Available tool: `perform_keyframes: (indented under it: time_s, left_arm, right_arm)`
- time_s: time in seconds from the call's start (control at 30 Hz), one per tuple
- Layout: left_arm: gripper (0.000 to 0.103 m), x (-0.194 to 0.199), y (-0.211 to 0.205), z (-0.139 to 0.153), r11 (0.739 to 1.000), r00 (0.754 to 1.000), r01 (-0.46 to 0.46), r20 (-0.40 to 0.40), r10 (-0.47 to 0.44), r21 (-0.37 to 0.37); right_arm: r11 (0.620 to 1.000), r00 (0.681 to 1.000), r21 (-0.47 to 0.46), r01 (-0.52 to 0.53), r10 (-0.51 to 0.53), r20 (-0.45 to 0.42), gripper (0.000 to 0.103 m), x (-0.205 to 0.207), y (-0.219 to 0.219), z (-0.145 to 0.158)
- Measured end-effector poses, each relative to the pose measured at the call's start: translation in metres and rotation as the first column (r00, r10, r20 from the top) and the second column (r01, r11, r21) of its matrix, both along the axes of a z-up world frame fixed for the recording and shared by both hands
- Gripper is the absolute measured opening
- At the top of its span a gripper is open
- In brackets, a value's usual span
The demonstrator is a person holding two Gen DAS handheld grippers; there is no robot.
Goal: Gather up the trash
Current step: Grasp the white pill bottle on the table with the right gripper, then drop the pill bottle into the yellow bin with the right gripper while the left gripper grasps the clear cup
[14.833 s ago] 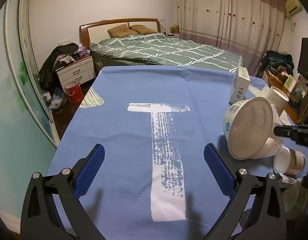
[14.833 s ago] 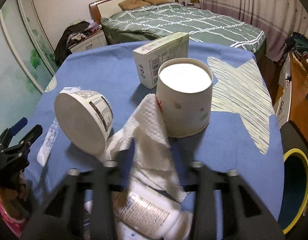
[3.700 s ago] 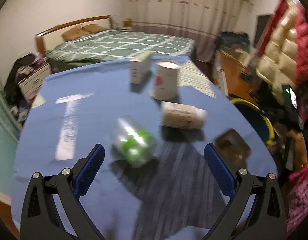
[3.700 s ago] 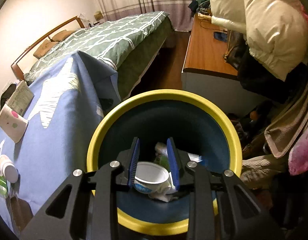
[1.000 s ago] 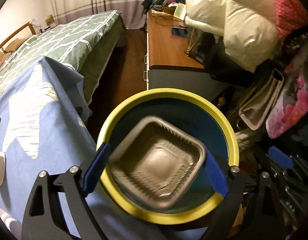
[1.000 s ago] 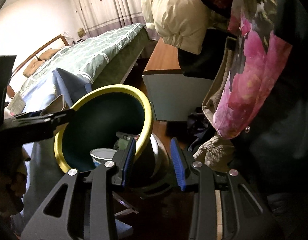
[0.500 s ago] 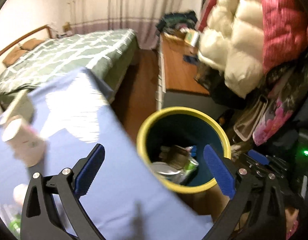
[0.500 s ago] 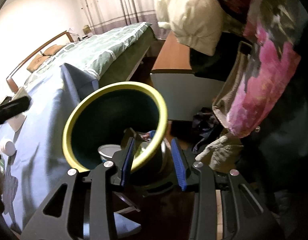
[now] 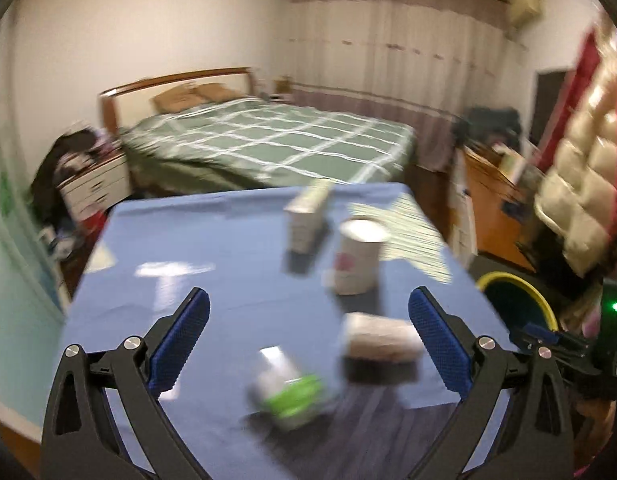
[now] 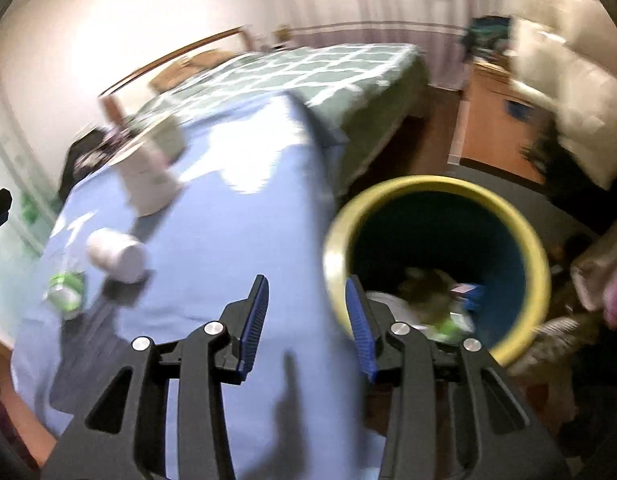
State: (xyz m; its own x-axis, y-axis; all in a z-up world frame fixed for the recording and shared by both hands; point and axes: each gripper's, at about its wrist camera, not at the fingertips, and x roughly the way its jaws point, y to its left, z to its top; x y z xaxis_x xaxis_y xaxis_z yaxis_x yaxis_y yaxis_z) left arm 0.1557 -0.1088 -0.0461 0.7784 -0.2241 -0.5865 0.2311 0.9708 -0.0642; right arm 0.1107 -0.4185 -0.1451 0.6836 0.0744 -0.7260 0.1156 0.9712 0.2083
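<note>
My left gripper (image 9: 310, 338) hangs wide open and empty above the blue-clothed table (image 9: 228, 248). Below it lie a clear bottle with a green label (image 9: 292, 394) and a white bottle (image 9: 382, 340) on its side. Farther back stand an upturned paper cup (image 9: 356, 258) and a white box (image 9: 308, 216). My right gripper (image 10: 306, 324) hovers over the table's edge beside the yellow-rimmed bin (image 10: 436, 182); its jaws are opening with nothing between them. The bin holds several pieces of trash (image 10: 428, 300). The right wrist view also shows the cup (image 10: 148, 184), the white bottle (image 10: 116, 258) and the green-label bottle (image 10: 64, 292).
A bed with a green checked cover (image 9: 268, 140) stands behind the table. A wooden desk (image 9: 492, 208) and padded coats (image 9: 580, 184) crowd the right side, close to the bin (image 9: 508, 278). A nightstand (image 9: 94, 184) sits at the far left.
The left gripper let the brown tray drop into the bin, opened wide and swung from the bin to the table. The right view has swung left from the bin toward the table.
</note>
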Motion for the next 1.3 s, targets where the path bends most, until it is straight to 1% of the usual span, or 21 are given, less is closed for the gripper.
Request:
perform_keyframes:
  time_s: [0.1, 0.2, 0.23, 0.27, 0.3, 0.33, 0.37, 0.4, 0.47, 0.6, 0.77, 0.8, 0.83, 0.87, 0.93, 1.07, 1.2, 1.27, 1.3]
  left_arm:
    - [0.098, 0.0, 0.043, -0.005, 0.997, 0.998, -0.068, -0.014, 0.067, -0.027]
    - [0.098, 0.001, 0.07, -0.012, 0.995, 0.996, -0.09, -0.028, 0.089, -0.046]
    - [0.098, 0.0, 0.074, -0.014, 0.994, 0.995, -0.094, -0.032, 0.092, -0.051]
    - [0.098, -0.001, 0.077, -0.015, 0.994, 0.995, -0.094, -0.033, 0.092, -0.056]
    - [0.098, -0.001, 0.082, -0.016, 0.994, 0.995, -0.093, -0.032, 0.091, -0.061]
    - [0.098, -0.002, 0.083, -0.018, 0.994, 0.995, -0.093, -0.032, 0.091, -0.063]
    - [0.098, -0.003, 0.084, -0.02, 0.994, 0.995, -0.092, -0.032, 0.09, -0.064]
    - [0.098, -0.004, 0.086, -0.021, 0.994, 0.995, -0.091, -0.035, 0.089, -0.066]
    - [0.098, -0.004, 0.083, -0.023, 0.993, 0.995, -0.09, -0.043, 0.087, -0.072]
    - [0.098, -0.005, 0.084, -0.025, 0.992, 0.995, -0.091, -0.051, 0.087, -0.084]
    - [0.098, -0.008, 0.081, -0.02, 0.992, 0.995, -0.088, -0.044, 0.085, -0.091]
    - [0.098, -0.008, 0.079, -0.02, 0.992, 0.996, -0.086, -0.042, 0.082, -0.09]
    - [0.098, -0.009, 0.078, -0.019, 0.993, 0.996, -0.084, -0.041, 0.08, -0.087]
    - [0.098, -0.009, 0.077, -0.019, 0.993, 0.996, -0.082, -0.041, 0.079, -0.085]
    - [0.098, -0.01, 0.074, -0.019, 0.994, 0.996, -0.076, -0.04, 0.073, -0.081]
    - [0.098, -0.01, 0.068, -0.019, 0.995, 0.997, -0.067, -0.047, 0.063, -0.077]
    - [0.098, -0.012, 0.059, -0.021, 0.996, 0.997, -0.05, -0.056, 0.046, -0.071]
    - [0.098, -0.011, 0.051, -0.025, 0.997, 0.997, -0.038, -0.066, 0.034, -0.066]
    - [0.098, -0.01, 0.047, -0.028, 0.998, 0.997, -0.032, -0.072, 0.028, -0.062]
  right_arm:
    - [0.995, 0.995, 0.018, -0.099, 0.099, -0.004, 0.039, 0.018, 0.039, 0.004]
    - [0.982, 0.982, 0.006, -0.187, 0.187, 0.01, 0.039, 0.033, 0.078, 0.008]
    - [0.979, 0.979, -0.001, -0.204, 0.204, 0.011, 0.041, 0.037, 0.087, 0.009]
    - [0.97, 0.97, -0.019, -0.242, 0.243, 0.026, 0.043, 0.044, 0.101, 0.014]
    - [0.967, 0.966, -0.024, -0.255, 0.256, 0.032, 0.049, 0.046, 0.107, 0.015]
    - [0.957, 0.957, -0.042, -0.286, 0.288, 0.042, 0.059, 0.053, 0.116, 0.018]
    - [0.954, 0.953, -0.052, -0.297, 0.299, 0.04, 0.064, 0.055, 0.123, 0.018]
    - [0.944, 0.946, -0.078, -0.32, 0.324, 0.033, 0.068, 0.061, 0.132, 0.019]
    - [0.924, 0.93, -0.119, -0.364, 0.367, 0.001, 0.068, 0.073, 0.146, 0.018]
    - [0.897, 0.911, -0.16, -0.412, 0.404, -0.076, 0.069, 0.089, 0.161, 0.012]
    - [0.88, 0.89, -0.144, -0.452, 0.435, -0.137, 0.069, 0.103, 0.167, -0.002]
    - [0.877, 0.884, -0.133, -0.462, 0.443, -0.151, 0.067, 0.104, 0.169, -0.006]
    - [0.876, 0.881, -0.13, -0.465, 0.444, -0.161, 0.062, 0.106, 0.17, -0.01]
    - [0.876, 0.881, -0.132, -0.464, 0.44, -0.175, 0.059, 0.106, 0.17, -0.013]
    - [0.878, 0.881, -0.126, -0.461, 0.435, -0.186, 0.047, 0.104, 0.169, -0.017]
    - [0.905, 0.907, -0.107, -0.412, 0.396, -0.146, 0.046, 0.097, 0.162, -0.019]
    - [0.931, 0.932, -0.085, -0.355, 0.345, -0.106, 0.046, 0.086, 0.141, -0.009]
    - [0.946, 0.948, -0.086, -0.312, 0.304, -0.094, 0.046, 0.081, 0.126, -0.004]
    - [0.958, 0.96, -0.092, -0.273, 0.266, -0.085, 0.046, 0.077, 0.112, -0.001]
